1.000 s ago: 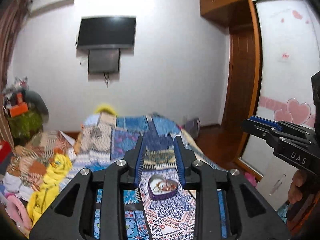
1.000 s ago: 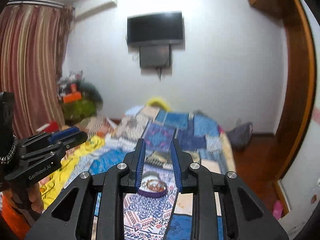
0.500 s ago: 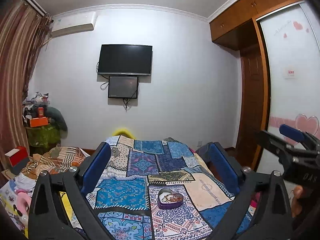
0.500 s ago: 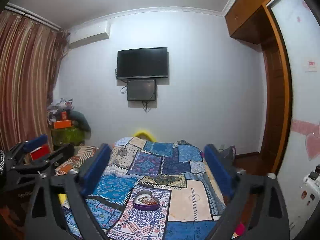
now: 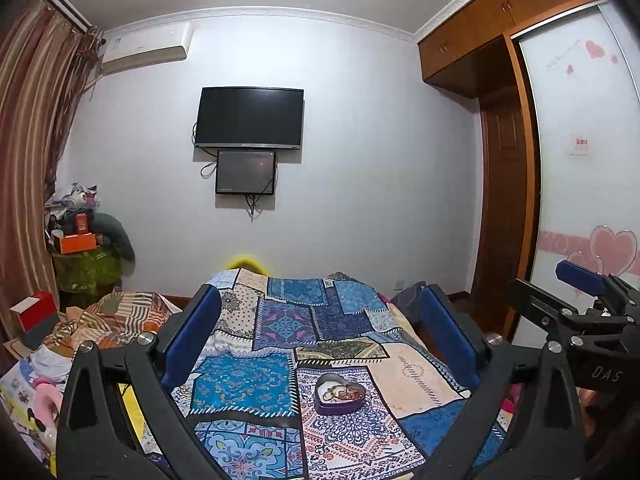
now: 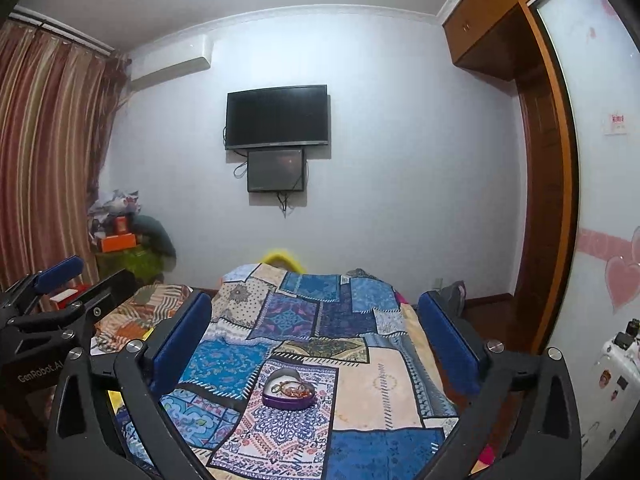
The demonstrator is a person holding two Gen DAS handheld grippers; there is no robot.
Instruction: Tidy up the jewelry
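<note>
Purple heart-shaped box [image 5: 339,394] sits on the patchwork blanket [image 5: 248,384], holding tangled jewelry [image 5: 340,392] too small to tell apart. The left gripper [image 5: 320,316] and right gripper [image 6: 316,314] are both wide open, holding nothing.

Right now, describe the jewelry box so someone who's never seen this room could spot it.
Find the bed under the patchwork quilt facing the wall TV. On the quilt's near part sits a small heart-shaped purple box, open, with bangles inside. It is the only solid object resting on the quilt.
</note>
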